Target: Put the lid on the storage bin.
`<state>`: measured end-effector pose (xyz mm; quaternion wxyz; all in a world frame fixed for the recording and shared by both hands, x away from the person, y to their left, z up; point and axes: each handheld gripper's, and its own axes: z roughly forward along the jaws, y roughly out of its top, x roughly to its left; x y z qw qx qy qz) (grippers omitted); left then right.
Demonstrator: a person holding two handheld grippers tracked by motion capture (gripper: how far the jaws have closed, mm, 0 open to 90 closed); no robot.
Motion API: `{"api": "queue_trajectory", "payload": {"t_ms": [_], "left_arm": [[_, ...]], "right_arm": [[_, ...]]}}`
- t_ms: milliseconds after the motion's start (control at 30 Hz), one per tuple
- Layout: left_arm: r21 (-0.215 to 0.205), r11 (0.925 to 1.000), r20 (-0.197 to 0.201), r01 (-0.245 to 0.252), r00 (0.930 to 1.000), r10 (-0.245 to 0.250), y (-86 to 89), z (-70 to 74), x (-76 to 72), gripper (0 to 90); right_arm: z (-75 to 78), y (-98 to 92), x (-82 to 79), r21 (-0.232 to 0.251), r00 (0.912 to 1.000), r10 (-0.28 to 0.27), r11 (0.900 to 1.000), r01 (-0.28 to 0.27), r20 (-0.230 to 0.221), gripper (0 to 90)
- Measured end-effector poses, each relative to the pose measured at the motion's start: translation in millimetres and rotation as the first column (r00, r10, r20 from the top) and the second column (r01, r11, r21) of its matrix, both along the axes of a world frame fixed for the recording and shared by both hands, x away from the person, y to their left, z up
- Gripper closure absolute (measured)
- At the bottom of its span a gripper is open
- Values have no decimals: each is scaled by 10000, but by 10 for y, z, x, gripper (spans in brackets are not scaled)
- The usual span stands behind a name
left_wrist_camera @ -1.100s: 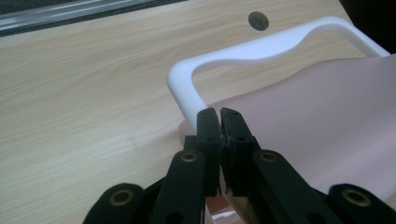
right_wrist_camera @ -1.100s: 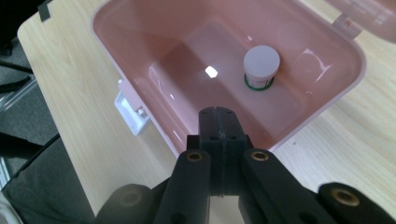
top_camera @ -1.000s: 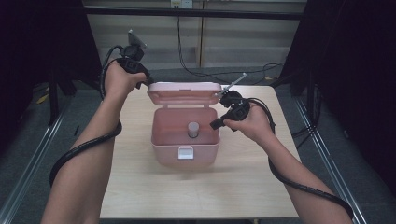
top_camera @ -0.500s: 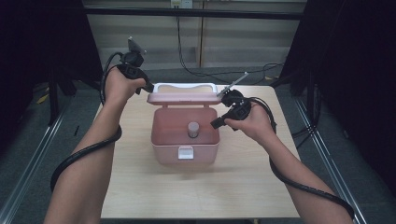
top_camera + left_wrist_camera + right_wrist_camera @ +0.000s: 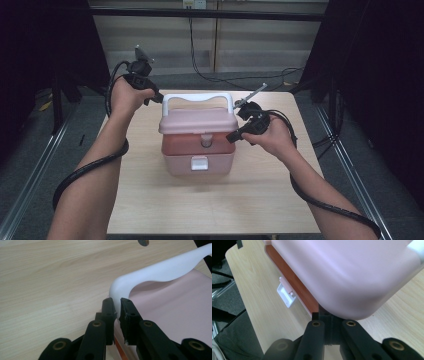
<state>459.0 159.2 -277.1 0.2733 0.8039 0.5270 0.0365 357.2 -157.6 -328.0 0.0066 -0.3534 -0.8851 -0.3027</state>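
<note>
A pink box point(image 5: 200, 161) stands in the middle of the table, its pink lid point(image 5: 198, 121) lowered almost flat with a dark slit left at the front. A grey knob point(image 5: 205, 141) shows through that slit. My left gripper point(image 5: 157, 98) is at the left foot of the lid's white handle point(image 5: 197, 96). Its jaws have just been opening a little, and the handle point(image 5: 160, 272) still fills the narrow gap of the left gripper point(image 5: 118, 308). My right gripper point(image 5: 231, 136) is shut, its tips point(image 5: 324, 315) against the box rim under the lid's point(image 5: 342, 272) right corner.
A white latch point(image 5: 199, 163) hangs on the box front, also seen as the latch point(image 5: 285, 293) in the right gripper view. Bare wooden table point(image 5: 150, 200) lies around the box. Black cables trail from both hands, and metal rails run along the floor at both sides.
The lid has swung down from standing open at the back to nearly flat over the box. My left hand came forward and down with it. The right hand has kept its place.
</note>
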Motion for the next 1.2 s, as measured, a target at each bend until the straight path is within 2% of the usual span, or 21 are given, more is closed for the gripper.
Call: {"api": "queue_trajectory", "payload": {"t_ms": [167, 233, 467, 600, 667, 767, 933, 1067, 1200], "left_arm": [[-7, 9999, 32, -135, 9999, 135, 20, -5, -18, 743], [-9, 9999, 112, -173, 9998, 173, 33, -11, -25, 729], [-23, 9995, 428, -311, 9986, 312, 110, -46, -47, 595], [-32, 9985, 803, -546, 9953, 547, 163, -79, -60, 431], [106, 9985, 964, -542, 9939, 529, 186, -100, -74, 387], [11, 9982, 1052, -592, 9927, 588, 224, -131, -100, 326], [146, 9987, 1180, -488, 9919, 468, 290, -201, -144, 285], [121, 9983, 1237, -567, 9908, 548, 326, -284, -167, 270], [23, 9984, 1233, -574, 9908, 566, 363, -345, -183, 266]], "right_arm": [[-44, 18, -31, -121, 10000, 91, 9999, -91, -13, 900], [-58, 13, -40, -55, 10000, 76, 10000, -76, -12, 900], [-102, 21, -71, -122, 9998, 186, 9998, -185, 13, 900], [-114, 38, -95, -230, 9996, 269, 9994, -266, 100, 900], [-123, 38, -102, -186, 9996, 269, 9995, -267, 70, 900], [-146, 35, -116, -243, 9995, 305, 9992, -303, 81, 900], [-186, 26, -150, -285, 9995, 323, 9991, -324, -39, 900], [-209, 9, -179, -430, 9996, 283, 9987, -282, 17, 900], [-219, -9, -199, -358, 9996, 275, 9990, -275, 8, 900]]}}
